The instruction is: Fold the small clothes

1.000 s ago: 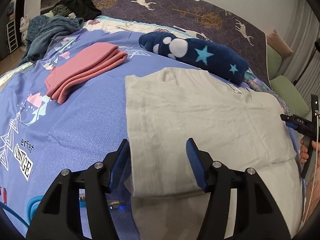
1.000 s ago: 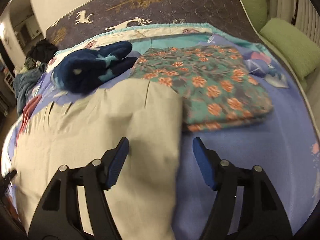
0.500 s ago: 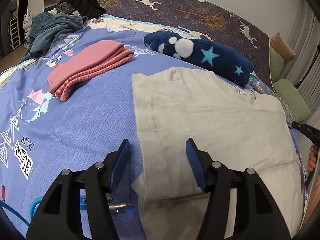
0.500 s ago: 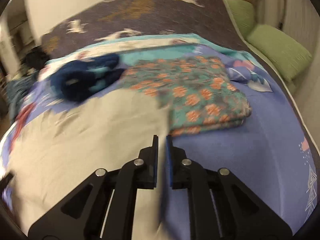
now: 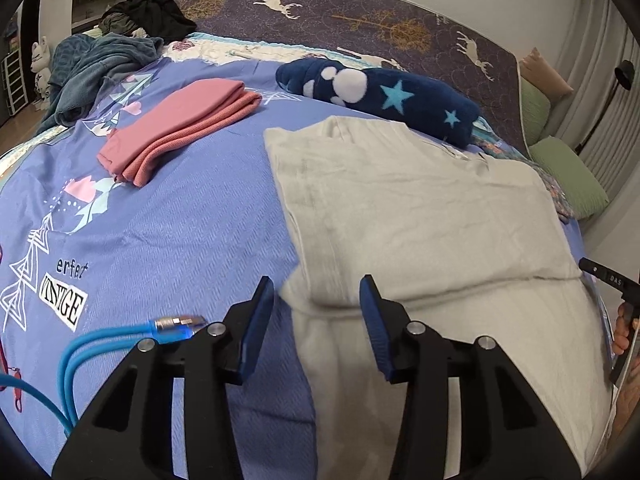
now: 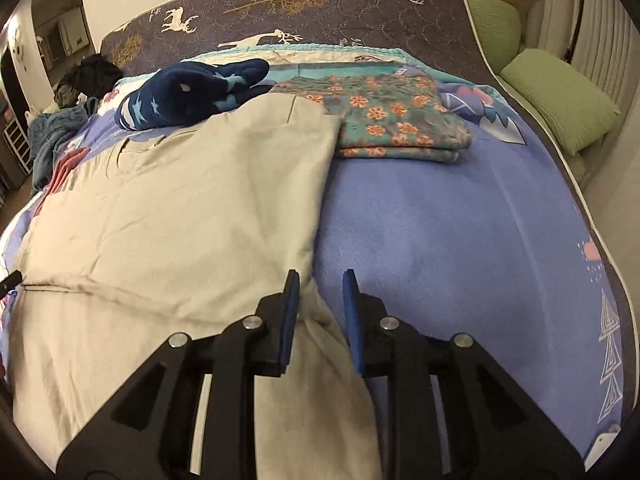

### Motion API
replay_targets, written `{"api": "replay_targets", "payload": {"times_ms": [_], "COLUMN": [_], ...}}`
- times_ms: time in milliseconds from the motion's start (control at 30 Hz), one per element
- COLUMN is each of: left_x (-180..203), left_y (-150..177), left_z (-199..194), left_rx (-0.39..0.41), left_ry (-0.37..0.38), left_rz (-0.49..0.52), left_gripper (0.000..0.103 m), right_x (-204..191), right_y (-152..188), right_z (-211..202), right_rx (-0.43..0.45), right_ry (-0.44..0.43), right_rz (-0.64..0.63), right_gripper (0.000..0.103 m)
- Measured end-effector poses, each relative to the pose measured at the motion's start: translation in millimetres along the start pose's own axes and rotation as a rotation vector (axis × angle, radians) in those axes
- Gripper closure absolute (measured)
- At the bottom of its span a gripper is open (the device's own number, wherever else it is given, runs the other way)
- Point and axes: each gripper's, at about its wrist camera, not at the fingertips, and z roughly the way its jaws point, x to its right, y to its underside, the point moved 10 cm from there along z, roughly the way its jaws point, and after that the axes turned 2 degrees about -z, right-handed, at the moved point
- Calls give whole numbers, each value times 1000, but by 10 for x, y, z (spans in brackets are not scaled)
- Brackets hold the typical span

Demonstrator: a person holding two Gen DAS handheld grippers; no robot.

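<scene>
The grey garment [image 5: 420, 208] lies spread across the near middle of the bed [image 5: 180, 240], its far part doubled toward you so that a folded lip runs crosswise just ahead of both grippers. Your left gripper [image 5: 316, 300] straddles the garment's left side edge where that lip ends; its jaws have just been closing, with cloth between the pads but not yet pinched. Your right gripper [image 6: 318, 292] sits at the right side edge, its jaws narrowly parted and just reopening, cloth bunched between them but apparently not gripped. To do this fold well, I judge you should bite both layers at matching points on the two edges before lifting, then carry them evenly so the crease stays square. Mind the blue cable [image 5: 100, 344] by your left jaw. Farther off, toward the far edge, keep clear of the folded pink stack [image 5: 176, 128], the star-patterned navy bundle [image 5: 380, 96] and the floral folded piece [image 6: 392, 120].
</scene>
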Motion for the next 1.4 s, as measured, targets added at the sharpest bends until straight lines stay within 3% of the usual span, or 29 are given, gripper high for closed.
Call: {"api": "replay_targets", "payload": {"times_ms": [333, 433, 567, 767, 967, 1033, 1167, 1300, 1400], "left_x": [71, 44, 10, 57, 59, 39, 54, 108, 132], "left_y": [382, 408, 289, 250, 627, 765, 1108, 1412, 1595], "left_z": [-204, -330, -651, -1015, -1172, -1215, -1290, -1319, -1337], "left_rx": [-30, -2, 95, 133, 91, 78, 51, 21, 10], "left_ry": [18, 18, 23, 43, 60, 70, 101, 125, 137], "left_rz": [53, 46, 23, 34, 52, 38, 33, 43, 44], "left_gripper": [59, 69, 70, 70, 68, 63, 62, 61, 54], "right_x": [203, 244, 267, 227, 239, 251, 282, 337, 403], "right_y": [369, 467, 508, 542, 695, 770, 931, 1185, 1439], "right_z": [-183, -255, -367, -603, -791, -888, -1096, -1326, -1471], "right_rx": [-19, -19, -3, 34, 46, 54, 74, 91, 90], "right_ry": [-23, -21, -23, -38, -45, -49, -59, -62, -76], "right_rz": [81, 93, 107, 93, 96, 98, 98, 103, 130], "right_gripper": [81, 80, 79, 75, 74, 74, 67, 64, 62]}}
